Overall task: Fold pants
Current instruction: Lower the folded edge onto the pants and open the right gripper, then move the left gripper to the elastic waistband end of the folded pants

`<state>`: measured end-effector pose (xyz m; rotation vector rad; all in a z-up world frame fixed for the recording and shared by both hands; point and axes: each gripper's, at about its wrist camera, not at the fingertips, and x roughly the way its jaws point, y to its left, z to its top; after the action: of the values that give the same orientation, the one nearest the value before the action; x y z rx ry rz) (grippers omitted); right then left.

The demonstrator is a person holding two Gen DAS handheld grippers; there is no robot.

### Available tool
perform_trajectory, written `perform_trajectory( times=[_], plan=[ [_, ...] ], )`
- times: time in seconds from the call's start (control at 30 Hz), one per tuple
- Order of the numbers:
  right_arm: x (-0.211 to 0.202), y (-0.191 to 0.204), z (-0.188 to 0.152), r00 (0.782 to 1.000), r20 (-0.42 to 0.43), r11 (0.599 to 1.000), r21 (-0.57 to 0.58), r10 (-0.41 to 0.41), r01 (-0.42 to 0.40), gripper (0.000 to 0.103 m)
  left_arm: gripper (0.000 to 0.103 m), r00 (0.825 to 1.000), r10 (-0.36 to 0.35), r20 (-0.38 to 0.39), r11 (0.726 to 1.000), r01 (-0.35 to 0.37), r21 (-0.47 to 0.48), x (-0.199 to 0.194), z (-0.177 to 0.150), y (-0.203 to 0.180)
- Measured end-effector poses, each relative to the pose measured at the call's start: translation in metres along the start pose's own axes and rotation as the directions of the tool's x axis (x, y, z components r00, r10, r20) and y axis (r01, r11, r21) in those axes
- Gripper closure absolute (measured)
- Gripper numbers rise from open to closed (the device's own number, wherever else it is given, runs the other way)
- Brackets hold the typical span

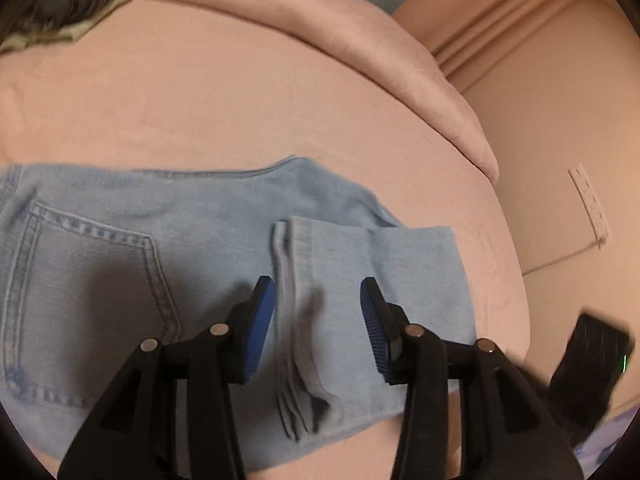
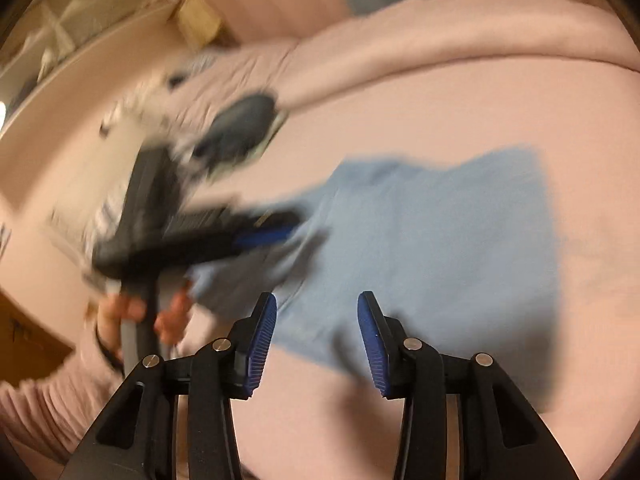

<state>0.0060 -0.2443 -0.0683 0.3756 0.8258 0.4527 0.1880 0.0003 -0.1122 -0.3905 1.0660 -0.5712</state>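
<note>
Folded jeans (image 1: pixel 224 240) on bed (image 1: pixel 200 100).
Left gripper (image 1: pixel 318 312) and right gripper (image 2: pixel 317 332): both released above the denim, nothing grasped.

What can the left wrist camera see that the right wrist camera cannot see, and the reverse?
Only the left wrist view shows the stitched back pocket and the stacked leg hems lying between the left gripper's open fingers.

Only the right wrist view shows the person's hand holding the left gripper, a pink ribbed sleeve and a dark grey cushion.

Both show the folded light blue denim pants on the pink bed sheet. The right gripper is also open.
</note>
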Motion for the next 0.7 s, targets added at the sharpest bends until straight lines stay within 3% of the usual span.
perform_trajectory(
  times=[0.13,0.17,0.3,0.37,0.43,0.47,0.7],
  plan=[
    [-0.019,-0.038,0.030,0.980,0.030,0.980,0.014,-0.198,0.198,0.066,0.059,0.998,-0.029,-0.049,0.994,0.034,0.102,0.015,-0.017,-0.031],
    [-0.017,-0.041,0.038,0.978,0.027,0.979,0.007,-0.206,0.206,0.076,0.059,0.997,-0.031,-0.075,0.989,0.041,0.139,0.024,-0.022,-0.042],
    [0.002,-0.055,0.067,0.969,-0.023,0.969,-0.030,-0.246,0.246,0.082,0.059,0.990,0.021,-0.136,0.968,0.014,0.251,0.054,-0.042,-0.070],
    [0.022,-0.063,0.069,0.950,-0.085,0.954,-0.053,-0.300,0.296,0.083,0.059,0.987,0.048,-0.156,0.963,-0.004,0.269,0.065,-0.048,-0.072],
    [0.047,-0.085,0.064,0.916,-0.181,0.933,-0.051,-0.359,0.356,0.088,0.060,0.982,0.083,-0.170,0.958,-0.031,0.286,0.076,-0.051,-0.068],
    [0.058,-0.096,0.060,0.898,-0.226,0.925,-0.050,-0.378,0.377,0.099,0.060,0.983,0.075,-0.166,0.960,-0.026,0.279,0.079,-0.052,-0.065],
    [0.024,-0.094,0.045,0.931,-0.163,0.943,0.009,-0.326,0.332,0.100,0.060,0.983,0.029,-0.183,0.975,0.013,0.223,0.075,-0.049,-0.049]
  ],
)
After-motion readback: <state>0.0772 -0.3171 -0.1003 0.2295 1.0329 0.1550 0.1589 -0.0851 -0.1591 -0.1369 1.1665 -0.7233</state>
